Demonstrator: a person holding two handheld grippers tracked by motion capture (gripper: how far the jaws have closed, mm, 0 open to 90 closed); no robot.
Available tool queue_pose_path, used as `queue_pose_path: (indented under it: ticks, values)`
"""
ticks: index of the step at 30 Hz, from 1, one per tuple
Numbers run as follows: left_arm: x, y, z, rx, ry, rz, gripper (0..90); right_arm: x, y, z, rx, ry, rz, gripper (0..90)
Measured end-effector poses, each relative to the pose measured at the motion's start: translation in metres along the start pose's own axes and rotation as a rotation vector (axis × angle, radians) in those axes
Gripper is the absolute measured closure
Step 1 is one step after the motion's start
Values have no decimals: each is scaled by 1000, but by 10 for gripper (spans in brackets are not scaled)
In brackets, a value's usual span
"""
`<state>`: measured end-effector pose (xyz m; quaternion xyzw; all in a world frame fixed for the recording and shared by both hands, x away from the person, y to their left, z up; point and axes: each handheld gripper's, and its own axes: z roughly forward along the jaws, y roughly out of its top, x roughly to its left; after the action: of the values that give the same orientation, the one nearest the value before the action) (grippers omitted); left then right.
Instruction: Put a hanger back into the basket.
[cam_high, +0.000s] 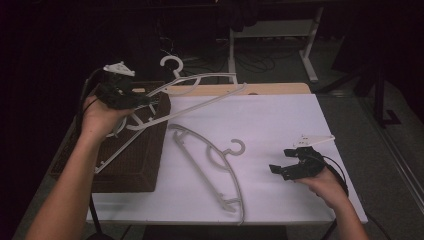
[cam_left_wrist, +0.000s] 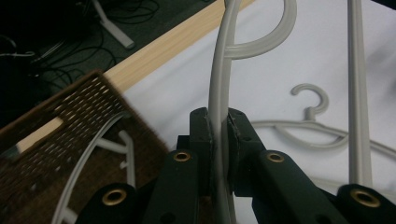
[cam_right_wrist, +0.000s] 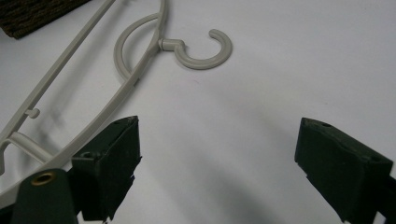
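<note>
- Grey plastic is what the work turns on: one hanger (cam_high: 200, 92) is raised over the far left of the desk (cam_high: 280, 120), its hook pointing away from the person and its long bar slanting down across the brown woven basket (cam_high: 150, 170).
- Left gripper (cam_high: 150, 101) is clenched on that raised hanger; in the left gripper view the jaws pinch the curved shoulder bar (cam_left_wrist: 219, 116) tight between them.
- Right gripper (cam_high: 278, 168) hangs released near the desk's right front; in the right gripper view its jaws stand wide apart with bare white desk between.
- A second hanger (cam_high: 210, 170) lies flat on the desk between basket and right gripper, hook toward the right; at least one more pale hanger (cam_left_wrist: 88, 163) rests inside the basket.
- Judged from this, the step in hand is lifting a hanger out of the basket to lay it on the desk.
- Next move likely calls for swinging the raised hanger clear of the basket rim, lowering it beside the flat one without snagging the hooks, then letting go.
</note>
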<state>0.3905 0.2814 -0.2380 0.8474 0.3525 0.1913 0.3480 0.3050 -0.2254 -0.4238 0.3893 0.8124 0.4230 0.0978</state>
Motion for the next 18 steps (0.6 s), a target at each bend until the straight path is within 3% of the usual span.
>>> queue_pose_path:
  ticks: [18]
  values:
    - [72, -94, -60, -43, 162, -190, 819, -1, 1, 3, 4, -10, -4, 137]
